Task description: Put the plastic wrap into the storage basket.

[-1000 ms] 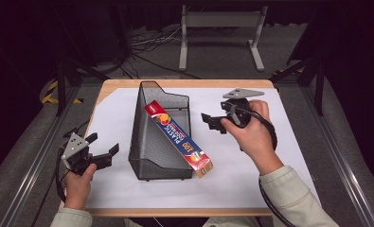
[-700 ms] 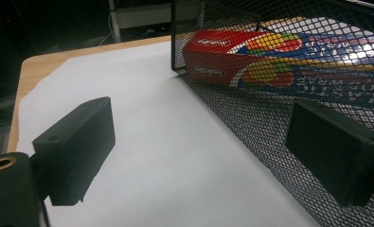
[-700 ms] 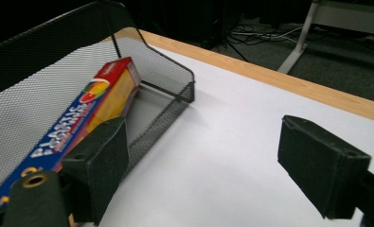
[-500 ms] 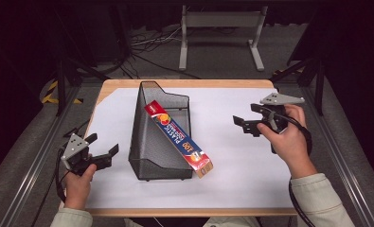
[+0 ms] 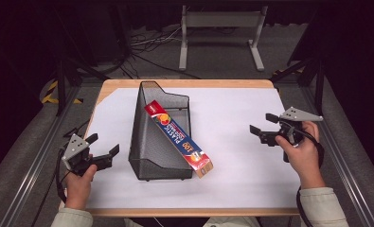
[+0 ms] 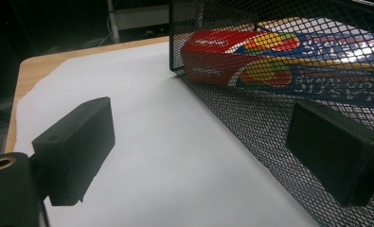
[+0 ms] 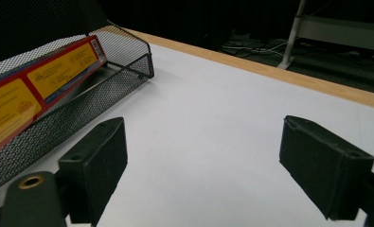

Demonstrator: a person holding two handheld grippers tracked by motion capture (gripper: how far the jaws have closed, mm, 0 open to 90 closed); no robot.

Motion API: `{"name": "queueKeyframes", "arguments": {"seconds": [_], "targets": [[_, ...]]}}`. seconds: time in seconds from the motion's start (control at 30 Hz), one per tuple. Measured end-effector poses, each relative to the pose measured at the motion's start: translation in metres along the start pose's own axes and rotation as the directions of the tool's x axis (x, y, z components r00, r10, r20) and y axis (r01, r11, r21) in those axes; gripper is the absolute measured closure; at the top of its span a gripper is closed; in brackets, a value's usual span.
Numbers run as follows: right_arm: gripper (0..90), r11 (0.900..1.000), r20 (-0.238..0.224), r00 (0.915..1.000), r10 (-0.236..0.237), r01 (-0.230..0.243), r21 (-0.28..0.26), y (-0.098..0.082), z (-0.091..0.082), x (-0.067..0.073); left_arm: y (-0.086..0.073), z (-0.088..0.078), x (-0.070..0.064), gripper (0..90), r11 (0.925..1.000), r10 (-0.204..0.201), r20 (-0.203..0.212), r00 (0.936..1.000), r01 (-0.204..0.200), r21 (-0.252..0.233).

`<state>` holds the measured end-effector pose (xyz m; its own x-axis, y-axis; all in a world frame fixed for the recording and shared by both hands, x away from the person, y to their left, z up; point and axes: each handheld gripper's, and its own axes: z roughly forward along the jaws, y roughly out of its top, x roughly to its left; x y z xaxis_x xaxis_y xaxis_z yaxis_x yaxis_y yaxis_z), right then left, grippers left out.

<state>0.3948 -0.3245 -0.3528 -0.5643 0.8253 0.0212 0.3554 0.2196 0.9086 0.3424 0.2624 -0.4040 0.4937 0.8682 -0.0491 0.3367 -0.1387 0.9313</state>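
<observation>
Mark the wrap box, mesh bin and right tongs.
wrap box [image 5: 177, 137], high view, middle of its top face
mesh bin [image 5: 149, 142], high view, left wall
right tongs [image 5: 264, 126], high view, midway between its tips

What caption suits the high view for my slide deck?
Box lying slantwise in a mesh tray, open left gripper and right gripper apart from it.

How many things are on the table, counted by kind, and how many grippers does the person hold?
Black mesh file holder: 1
Plastic wrap box, lying slanted in the holder: 1
Grippers, both open and empty: 2, the left gripper and the right gripper
Total: 4
</observation>
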Motion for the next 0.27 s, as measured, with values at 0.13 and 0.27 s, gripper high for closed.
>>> {"name": "queueKeyframes", "arguments": {"seconds": [0.13,0.27], "targets": [[15.7,1.000,-0.003,0.9999,-0.016,0.016,0.013,-0.012,-0.001,-0.004,0.000,0.000,-0.001,9.7,1.0000,0.005,0.005,1.0000,-0.005,-0.001],[14.7,1.000,0.005,1.0000,0.001,-0.001,0.009,-0.018,-0.004,-0.007,0.000,0.000,-0.001,9.7,1.0000,0.005,0.008,1.0000,-0.005,-0.006]]}}
